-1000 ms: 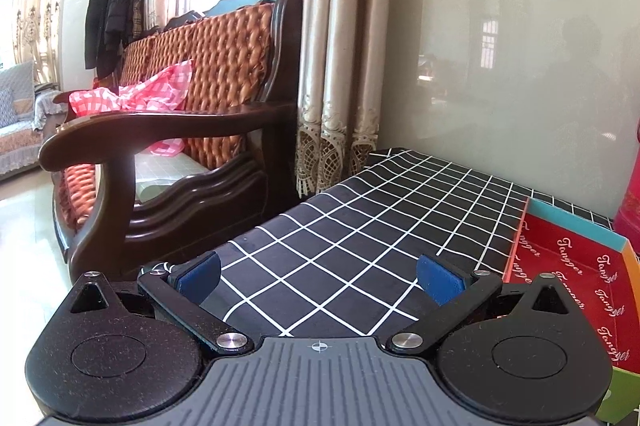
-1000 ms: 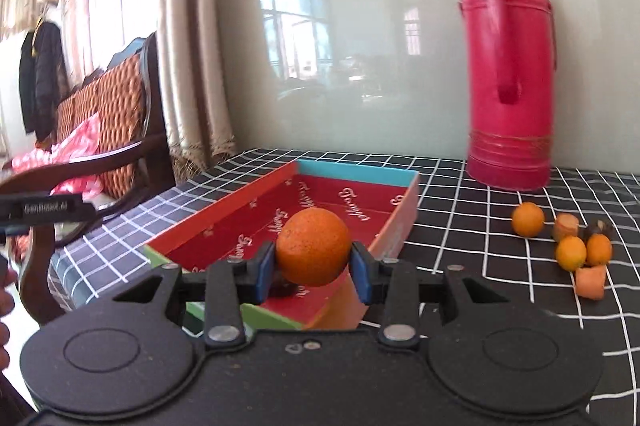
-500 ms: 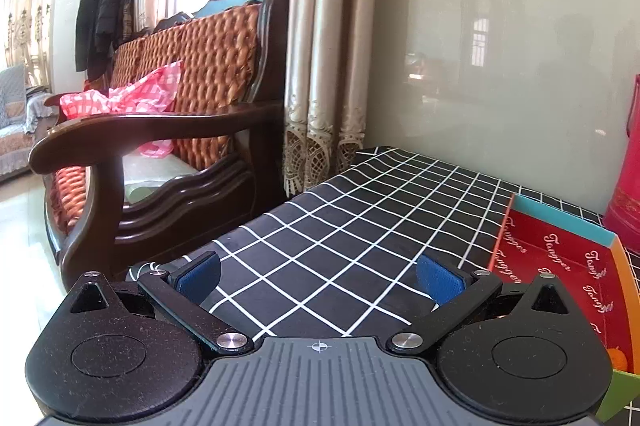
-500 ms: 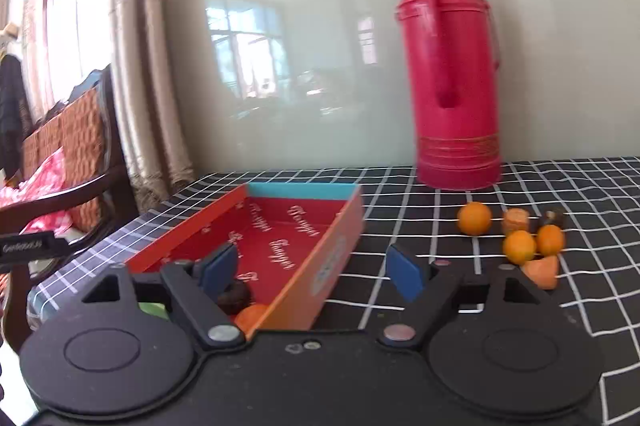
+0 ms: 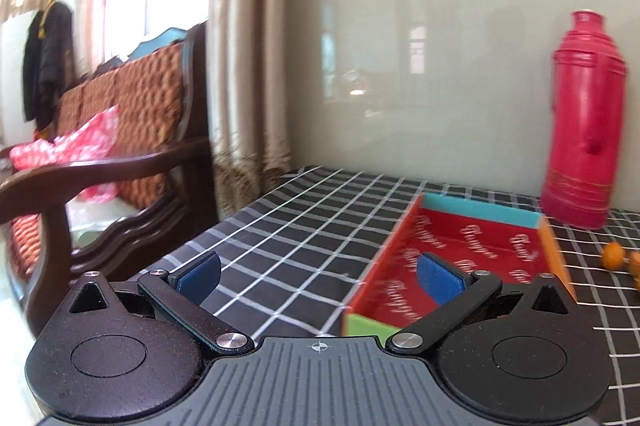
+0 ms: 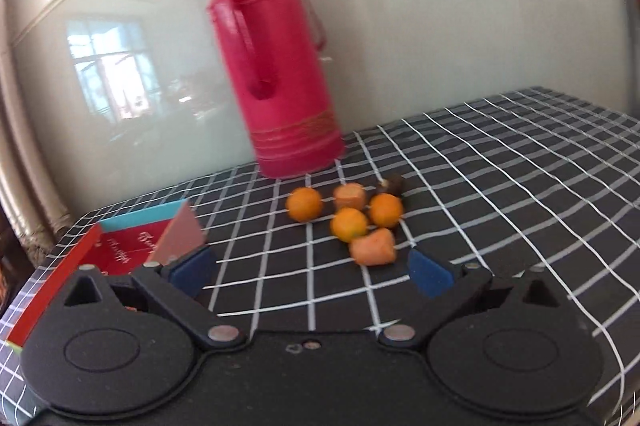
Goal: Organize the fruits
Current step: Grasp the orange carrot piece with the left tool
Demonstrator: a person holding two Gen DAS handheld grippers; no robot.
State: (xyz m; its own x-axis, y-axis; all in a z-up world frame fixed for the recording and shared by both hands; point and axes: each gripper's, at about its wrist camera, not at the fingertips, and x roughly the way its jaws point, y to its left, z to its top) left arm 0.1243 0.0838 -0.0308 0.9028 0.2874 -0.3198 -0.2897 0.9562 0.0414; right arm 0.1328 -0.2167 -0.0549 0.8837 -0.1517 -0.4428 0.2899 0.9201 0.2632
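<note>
Three round oranges [image 6: 347, 224] lay bunched on the checked tablecloth [image 6: 500, 185] before the red thermos [image 6: 276, 73], touching two pale orange cut chunks [image 6: 373, 246] and a dark brown piece [image 6: 394, 182]. The right gripper [image 6: 312, 272] was opening its jaws wide, nothing between them. The left gripper [image 5: 318, 276] stood wide and empty by the red tray [image 5: 480, 246].

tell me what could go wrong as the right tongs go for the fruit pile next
1. The fruits lie bunched and touching; closing on one may push its neighbours rolling across the tablecloth.
2. The red thermos stands just behind the pile, so an overshoot might bump it.
3. The right tongs, jaws opening and empty, sit beside the box; a swing could clip its corner.
</note>
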